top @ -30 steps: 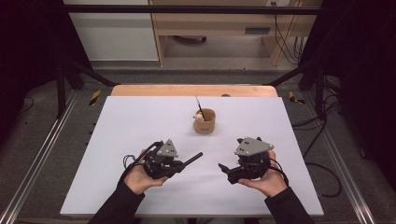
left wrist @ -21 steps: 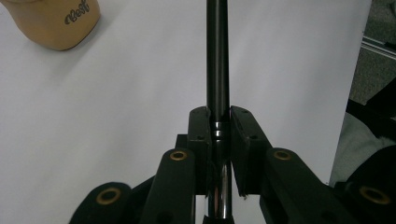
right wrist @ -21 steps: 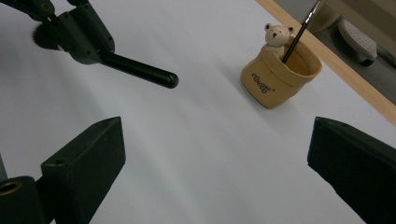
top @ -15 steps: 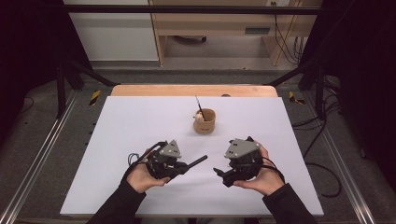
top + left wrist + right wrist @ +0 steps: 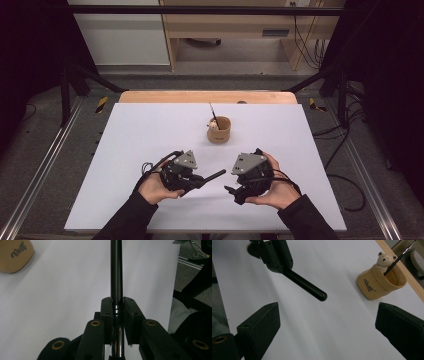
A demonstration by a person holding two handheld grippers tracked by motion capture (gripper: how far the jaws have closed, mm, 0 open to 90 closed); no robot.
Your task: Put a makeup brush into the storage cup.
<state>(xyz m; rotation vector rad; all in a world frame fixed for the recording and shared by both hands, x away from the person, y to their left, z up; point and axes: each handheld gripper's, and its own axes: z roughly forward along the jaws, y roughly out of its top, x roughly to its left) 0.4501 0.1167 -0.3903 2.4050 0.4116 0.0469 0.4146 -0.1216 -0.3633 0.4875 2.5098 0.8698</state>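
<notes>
Over the white bench (image 5: 150,130), left gripper (image 5: 192,181) fingers clamped on a black pen (image 5: 116,270); right gripper (image 5: 327,332) fingers wide apart, empty, facing the pen tip.

- The left gripper (image 5: 212,176) sits low over the table in the person's left hand (image 5: 156,185), its jaws clamped on a black pen (image 5: 116,277) that points toward the other hand.
- The right gripper (image 5: 231,190), cupped in the right hand (image 5: 272,192), has its jaws spread wide with nothing between them.
</notes>
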